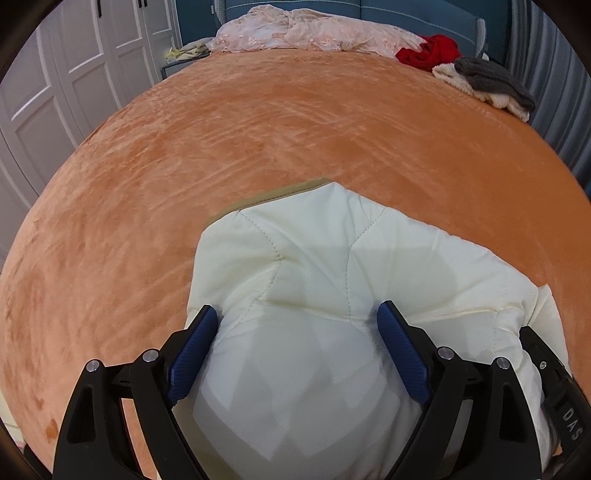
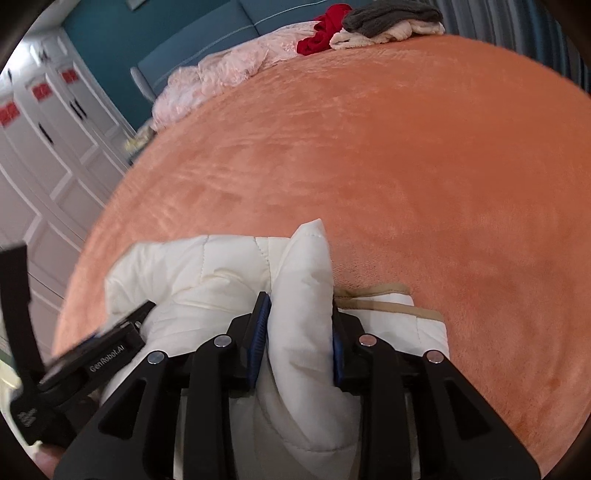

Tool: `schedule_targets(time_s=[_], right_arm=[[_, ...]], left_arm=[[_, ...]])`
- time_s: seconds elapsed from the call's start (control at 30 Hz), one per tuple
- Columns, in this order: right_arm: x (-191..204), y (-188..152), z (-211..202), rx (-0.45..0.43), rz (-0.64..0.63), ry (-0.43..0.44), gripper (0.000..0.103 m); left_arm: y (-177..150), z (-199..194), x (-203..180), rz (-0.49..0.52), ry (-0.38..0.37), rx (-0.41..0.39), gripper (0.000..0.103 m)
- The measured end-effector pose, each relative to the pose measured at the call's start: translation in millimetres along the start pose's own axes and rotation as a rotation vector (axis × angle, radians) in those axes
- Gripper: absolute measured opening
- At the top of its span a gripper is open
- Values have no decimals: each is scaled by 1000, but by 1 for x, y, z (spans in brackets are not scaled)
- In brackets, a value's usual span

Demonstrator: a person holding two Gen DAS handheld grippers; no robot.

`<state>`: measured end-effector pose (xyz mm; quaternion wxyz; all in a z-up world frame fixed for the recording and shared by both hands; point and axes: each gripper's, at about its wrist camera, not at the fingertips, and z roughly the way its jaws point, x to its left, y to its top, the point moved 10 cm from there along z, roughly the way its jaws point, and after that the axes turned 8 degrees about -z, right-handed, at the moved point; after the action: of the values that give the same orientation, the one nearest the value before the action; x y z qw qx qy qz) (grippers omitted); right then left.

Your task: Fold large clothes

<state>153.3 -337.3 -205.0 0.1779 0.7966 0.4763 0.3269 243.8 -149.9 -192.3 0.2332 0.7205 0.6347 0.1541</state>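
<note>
Black linkages and blue pads fill the bottom of both wrist views, two fingers to each gripper. Seen from the left wrist, the left gripper (image 1: 297,321) stands wide, its pads set on either side of a rounded bulge of the cream quilted jacket (image 1: 332,280); whether the pads press the padding I cannot tell. Seen from the right wrist, the right gripper (image 2: 299,325) is narrow and pinches an upright fold of the same jacket (image 2: 207,269) between its pads. The left gripper's body shows blurred at the lower left of that frame, lying against the jacket, while the left wrist view catches only a black edge of the other tool at lower right. One jacket is in view, bunched at the near edge of the orange plush bedspread (image 1: 295,129), which fills the middle of each frame. A tan trim strip (image 2: 384,295) shows plainly beside the right pad in the right wrist view, and only as a thin line at the jacket's far edge in the other. At the far end lie one pale pink lace quilt (image 1: 314,31), one red garment (image 1: 432,50), one grey knit (image 1: 491,79) on a cream fleece piece (image 1: 465,86). White wardrobe doors (image 1: 74,74) stand at upper left; only the right wrist view shows three red labels (image 2: 40,90) on them. A teal headboard (image 1: 406,14) closes the back.
</note>
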Motion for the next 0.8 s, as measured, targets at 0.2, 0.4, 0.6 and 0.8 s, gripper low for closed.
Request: schedule_targets(time_s=[0.2,0.4,0.6,0.8], right_arm=[[-4,-2,-62,-17,53,9,35],[9,-30,-107,56,-75,-3,14],[12,-62,-97,166,-155,-52,11],[11,-68,-81,186,-181,-83,11]], left_arm=[[-10,-47,17,-33,-98,20,86],[-45,-93,32,-66,-168,64,84],[-82,-107,22,28,-110,59,85],[-91,-98,23,53,-55,47,89]])
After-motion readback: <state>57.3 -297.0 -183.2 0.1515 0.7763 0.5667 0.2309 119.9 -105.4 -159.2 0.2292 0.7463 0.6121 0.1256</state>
